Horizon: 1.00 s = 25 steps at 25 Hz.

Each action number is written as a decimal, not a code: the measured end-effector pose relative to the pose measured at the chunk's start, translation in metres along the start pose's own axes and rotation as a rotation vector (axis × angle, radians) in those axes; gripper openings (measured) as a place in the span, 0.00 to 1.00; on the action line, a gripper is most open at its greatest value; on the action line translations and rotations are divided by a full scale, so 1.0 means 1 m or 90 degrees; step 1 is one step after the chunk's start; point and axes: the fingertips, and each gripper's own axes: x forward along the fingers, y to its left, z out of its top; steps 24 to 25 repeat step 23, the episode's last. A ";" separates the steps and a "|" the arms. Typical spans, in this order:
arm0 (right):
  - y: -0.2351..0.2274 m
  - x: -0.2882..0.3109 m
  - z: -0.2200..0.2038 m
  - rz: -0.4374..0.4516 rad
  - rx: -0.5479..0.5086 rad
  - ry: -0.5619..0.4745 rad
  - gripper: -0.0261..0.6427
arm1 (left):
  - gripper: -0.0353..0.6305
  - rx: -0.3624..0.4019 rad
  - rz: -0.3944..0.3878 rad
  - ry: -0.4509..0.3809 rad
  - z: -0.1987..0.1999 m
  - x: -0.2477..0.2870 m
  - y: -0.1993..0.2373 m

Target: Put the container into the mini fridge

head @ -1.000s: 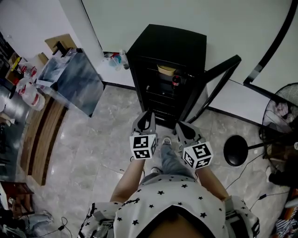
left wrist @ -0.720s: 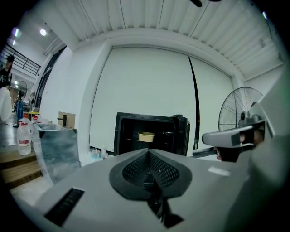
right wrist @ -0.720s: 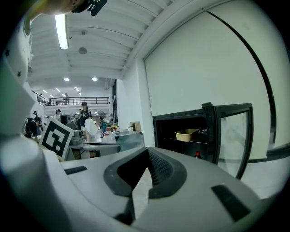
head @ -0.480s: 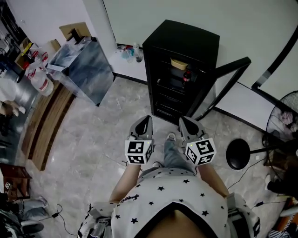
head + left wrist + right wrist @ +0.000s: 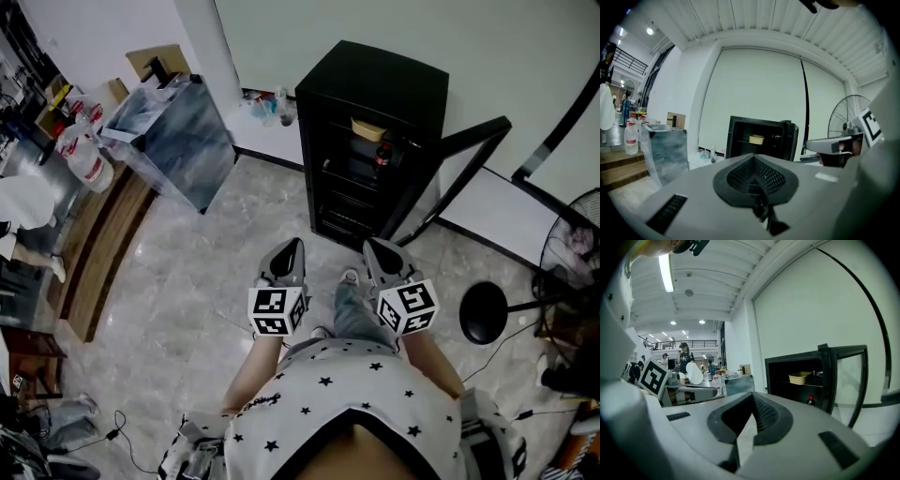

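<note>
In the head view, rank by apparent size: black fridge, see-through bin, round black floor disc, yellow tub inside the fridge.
1. black fridge
2. see-through bin, somewhat smaller
3. round black floor disc
4. yellow tub, which looks smallest, though it sits farther from the camera

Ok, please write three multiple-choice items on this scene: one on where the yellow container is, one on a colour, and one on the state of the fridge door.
1. Where is the yellow container?
A. on the floor
B. on an upper shelf inside the mini fridge
C. on top of the fridge

2. What colour is the fridge cabinet?
A. black
B. white
C. red

3. How is the fridge door?
A. shut
B. taken off
C. swung open

Answers:
1 B: both gripper views show it on that shelf.
2 A: the body is black in every view.
3 C: it stands out to one side, leaving the shelves exposed.
</note>
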 end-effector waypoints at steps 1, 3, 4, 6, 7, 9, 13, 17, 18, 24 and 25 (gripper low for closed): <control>0.000 0.000 0.000 0.000 0.000 0.000 0.03 | 0.07 0.000 0.001 0.001 -0.001 0.000 0.002; -0.001 0.000 -0.001 -0.002 0.003 0.001 0.03 | 0.07 -0.001 0.004 0.003 -0.001 0.001 0.005; -0.001 0.000 -0.001 -0.003 0.004 0.002 0.03 | 0.07 -0.001 0.005 0.004 -0.002 0.001 0.006; -0.003 0.001 0.000 -0.004 0.005 0.002 0.03 | 0.07 -0.003 0.006 0.007 -0.001 0.002 0.007; -0.003 0.002 0.000 -0.005 0.005 0.002 0.03 | 0.07 -0.003 0.006 0.008 -0.001 0.002 0.008; -0.002 0.003 -0.001 -0.005 0.003 0.001 0.03 | 0.07 -0.004 0.005 0.010 -0.002 0.003 0.010; 0.000 0.005 0.000 -0.002 -0.001 0.001 0.03 | 0.07 -0.006 0.001 0.012 -0.002 0.004 0.011; 0.001 0.009 0.000 0.003 -0.004 0.001 0.03 | 0.07 -0.007 0.001 0.010 0.000 0.004 0.012; 0.002 0.009 0.000 0.004 -0.005 0.002 0.03 | 0.07 -0.009 0.001 0.010 0.000 0.004 0.012; 0.006 0.014 0.001 0.009 -0.008 0.001 0.03 | 0.07 -0.010 0.003 0.013 0.000 0.004 0.017; 0.006 0.014 0.001 0.009 -0.008 0.001 0.03 | 0.07 -0.010 0.003 0.013 0.000 0.004 0.017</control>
